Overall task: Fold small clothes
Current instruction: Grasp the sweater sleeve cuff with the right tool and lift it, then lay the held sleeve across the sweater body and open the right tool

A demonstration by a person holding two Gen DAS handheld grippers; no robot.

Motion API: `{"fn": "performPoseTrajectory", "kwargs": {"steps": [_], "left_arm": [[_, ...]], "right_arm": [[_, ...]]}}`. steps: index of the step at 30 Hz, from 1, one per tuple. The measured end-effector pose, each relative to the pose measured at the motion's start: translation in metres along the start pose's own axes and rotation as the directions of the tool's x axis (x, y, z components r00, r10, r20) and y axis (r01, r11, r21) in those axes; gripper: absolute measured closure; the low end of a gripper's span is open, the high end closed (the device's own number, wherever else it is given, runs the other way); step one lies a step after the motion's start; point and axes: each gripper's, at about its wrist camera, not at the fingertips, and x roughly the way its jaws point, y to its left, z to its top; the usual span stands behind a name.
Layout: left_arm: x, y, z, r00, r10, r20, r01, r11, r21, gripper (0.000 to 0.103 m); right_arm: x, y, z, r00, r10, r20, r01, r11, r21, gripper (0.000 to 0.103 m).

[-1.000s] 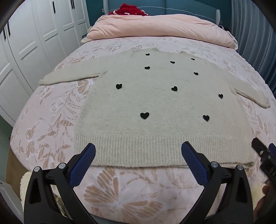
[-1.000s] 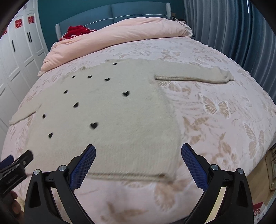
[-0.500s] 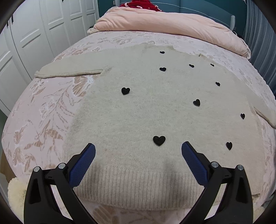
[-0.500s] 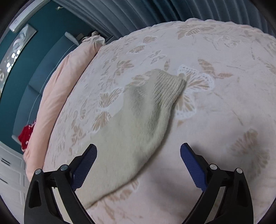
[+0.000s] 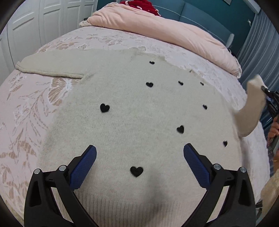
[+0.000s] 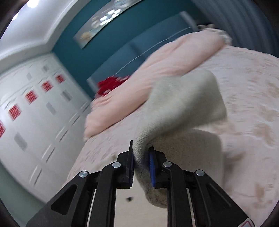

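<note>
A cream knit sweater [image 5: 132, 125] with small black hearts lies flat on the bed, hem toward me. Its left sleeve [image 5: 50, 67] lies spread out at the far left. My left gripper [image 5: 139, 153] is open and empty, hovering low over the sweater's lower body. My right gripper [image 6: 141, 163] is shut on the sweater's right sleeve [image 6: 183, 108] and holds it lifted off the bed. In the left wrist view the raised sleeve [image 5: 251, 108] stands up at the right edge, with the right gripper [image 5: 269, 99] beside it.
The bed has a pink floral bedspread [image 5: 29, 111]. A folded pink duvet [image 5: 165, 26] and a red item [image 5: 139, 3] lie at the headboard. White wardrobe doors [image 6: 29, 108] stand along the left side. Grey curtains [image 5: 258, 52] hang at the right.
My right gripper closed on the right sleeve and lifted it off the bed. My left gripper moved forward over the sweater's hem and stays open.
</note>
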Motion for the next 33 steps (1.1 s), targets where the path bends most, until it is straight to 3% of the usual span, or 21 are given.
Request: {"fn": "performPoseTrajectory", "kwargs": {"steps": [2,4,6,10,12,16,18,20,22,23,26,27,29,30,31,33], "left_arm": [[-0.002,0.002,0.014,0.999,-0.034,0.025,0.035,0.998,-0.049,0.005],[0.001,0.005,0.029,0.996,-0.086,0.023,0.088,0.991,-0.098,0.005],[0.011,0.01,0.047,0.992,-0.129,0.015,0.13,0.981,-0.142,0.005],[0.051,0.015,0.09,0.982,-0.188,-0.011,0.183,0.965,-0.19,0.005],[0.082,0.014,0.109,0.982,-0.182,-0.055,0.167,0.965,-0.202,0.005],[0.141,0.023,0.13,0.972,-0.202,-0.124,0.153,0.934,-0.324,0.006],[0.158,0.026,0.135,0.975,-0.197,-0.104,0.146,0.918,-0.369,0.016],[0.168,0.017,0.142,0.985,-0.149,-0.093,0.113,0.944,-0.31,0.056],[0.175,0.01,0.148,0.988,-0.126,-0.092,0.099,0.961,-0.258,0.079],[0.176,0.008,0.151,0.989,-0.123,-0.085,0.1,0.966,-0.237,0.085],[0.175,0.013,0.153,0.993,-0.09,-0.073,0.074,0.977,-0.199,0.085],[0.177,0.018,0.152,0.994,-0.077,-0.078,0.062,0.981,-0.181,0.085],[0.172,0.028,0.147,0.993,-0.089,-0.072,0.077,0.985,-0.155,0.082],[0.164,0.034,0.145,0.993,-0.103,-0.064,0.092,0.984,-0.155,0.081],[0.154,0.043,0.143,0.991,-0.125,-0.049,0.116,0.979,-0.165,0.073],[0.128,0.071,0.142,0.987,-0.161,-0.01,0.156,0.965,-0.212,0.047]], "right_arm": [[0.05,0.058,-0.032,0.986,0.093,-0.139,-0.104,0.992,-0.074,0.07],[0.086,0.087,-0.064,0.973,0.067,-0.22,-0.096,0.987,-0.128,0.07],[0.099,0.09,-0.091,0.971,0.016,-0.238,-0.047,0.991,-0.128,0.069],[0.074,0.04,-0.13,0.972,-0.013,-0.233,0.031,0.997,0.071,0.061],[0.059,0.013,-0.146,0.973,-0.05,-0.223,0.082,0.988,0.135,0.05],[0.041,-0.025,-0.157,0.969,-0.091,-0.231,0.145,0.963,0.228,0.047],[0.041,-0.038,-0.154,0.97,-0.103,-0.221,0.161,0.952,0.261,0.047],[0.046,-0.047,-0.144,0.972,-0.12,-0.2,0.176,0.94,0.291,0.047],[0.054,-0.053,-0.135,0.969,-0.154,-0.194,0.208,0.931,0.299,0.07],[0.056,-0.053,-0.129,0.97,-0.164,-0.181,0.212,0.934,0.289,0.094],[0.048,-0.047,-0.121,0.974,-0.2,-0.107,0.222,0.938,0.268,0.093],[0.051,-0.051,-0.124,0.963,-0.235,-0.135,0.263,0.931,0.253,0.093],[0.059,-0.058,-0.139,0.906,-0.352,-0.236,0.399,0.896,0.196,0.093],[0.055,-0.057,-0.148,0.897,-0.368,-0.246,0.415,0.892,0.179,0.092],[0.047,-0.047,-0.154,0.896,-0.377,-0.235,0.418,0.895,0.154,0.091],[0.031,-0.019,-0.166,0.881,-0.423,-0.21,0.445,0.893,0.068,0.081]]}}
